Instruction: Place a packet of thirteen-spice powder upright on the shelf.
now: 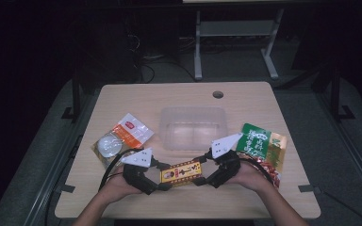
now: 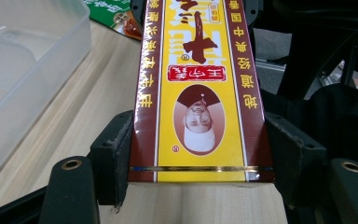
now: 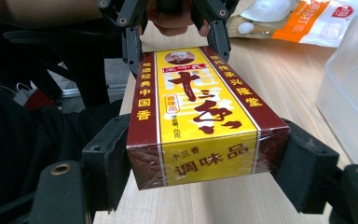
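Currently, low in the centre of the high view, a yellow and maroon box (image 1: 181, 172) is held between both grippers just above the front part of the tabletop (image 1: 188, 94). Left gripper (image 1: 156, 182) clamps the box's left end; right gripper (image 1: 202, 176) clamps its right end. Each carries a grey three-cornered plate on top. Person's hands enter from the bottom edge of the frame, one behind each gripper. Left gripper view: the box (image 2: 198, 88) runs up the middle of the frame, its near end pinched between the two black jaws, printed portrait upside down. Right gripper view: the box (image 3: 200, 119) is gripped on its long sides by the black jaws, end panel with printed characters facing the camera; the other gripper (image 3: 175, 35) closes on the far end at upper centre. Clear plastic container (image 1: 194, 127) sits at the centre of the tabletop, just behind the box, open side up. Orange and white packet (image 1: 122, 139) lies to the left of the container, near the left gripper. Green packet (image 1: 261, 143) lies to the right of the container, beside the right gripper. Round hole (image 1: 218, 94) in the tabletop near its far edge. Surroundings are dark; a metal frame stands beyond the tabletop.
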Tool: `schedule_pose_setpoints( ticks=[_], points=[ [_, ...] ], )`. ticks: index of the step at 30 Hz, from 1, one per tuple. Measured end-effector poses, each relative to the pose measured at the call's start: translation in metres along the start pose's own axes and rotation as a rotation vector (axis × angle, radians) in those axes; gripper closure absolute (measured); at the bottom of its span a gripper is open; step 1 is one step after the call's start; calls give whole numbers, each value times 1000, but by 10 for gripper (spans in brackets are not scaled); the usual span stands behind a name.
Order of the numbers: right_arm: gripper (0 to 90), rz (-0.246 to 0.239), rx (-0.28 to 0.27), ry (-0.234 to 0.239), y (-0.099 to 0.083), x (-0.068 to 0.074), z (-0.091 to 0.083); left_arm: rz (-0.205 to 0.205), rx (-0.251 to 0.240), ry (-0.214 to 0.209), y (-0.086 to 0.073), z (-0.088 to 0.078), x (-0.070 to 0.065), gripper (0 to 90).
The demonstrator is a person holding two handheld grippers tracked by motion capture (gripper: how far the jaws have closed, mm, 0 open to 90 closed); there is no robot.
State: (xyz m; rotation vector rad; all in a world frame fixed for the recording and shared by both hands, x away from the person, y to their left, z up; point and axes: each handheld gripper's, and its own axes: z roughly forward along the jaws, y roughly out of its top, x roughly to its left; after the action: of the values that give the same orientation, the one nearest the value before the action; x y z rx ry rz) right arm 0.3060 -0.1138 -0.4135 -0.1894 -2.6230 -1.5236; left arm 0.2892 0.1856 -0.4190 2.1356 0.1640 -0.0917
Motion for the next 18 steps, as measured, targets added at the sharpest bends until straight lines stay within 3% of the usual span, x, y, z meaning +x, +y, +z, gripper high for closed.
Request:
schedule_pose_setpoints(
  ticks=[9, 11, 14, 18],
  points=[
    [302, 2, 22, 0, 0, 6, 0, -8, 27, -42, -4, 5, 2, 317],
    [309, -16, 4, -16, -1, 11, -1, -12, 27, -35, -3, 7, 1, 310],
    [316, 3, 4, -19, -3, 12, -2, -19, 27, -16, -2, 7, 1, 291],
    [319, -6, 16, -28, 0, 10, -2, -24, 20, 7, -2, 5, 1, 246]
  ],
)
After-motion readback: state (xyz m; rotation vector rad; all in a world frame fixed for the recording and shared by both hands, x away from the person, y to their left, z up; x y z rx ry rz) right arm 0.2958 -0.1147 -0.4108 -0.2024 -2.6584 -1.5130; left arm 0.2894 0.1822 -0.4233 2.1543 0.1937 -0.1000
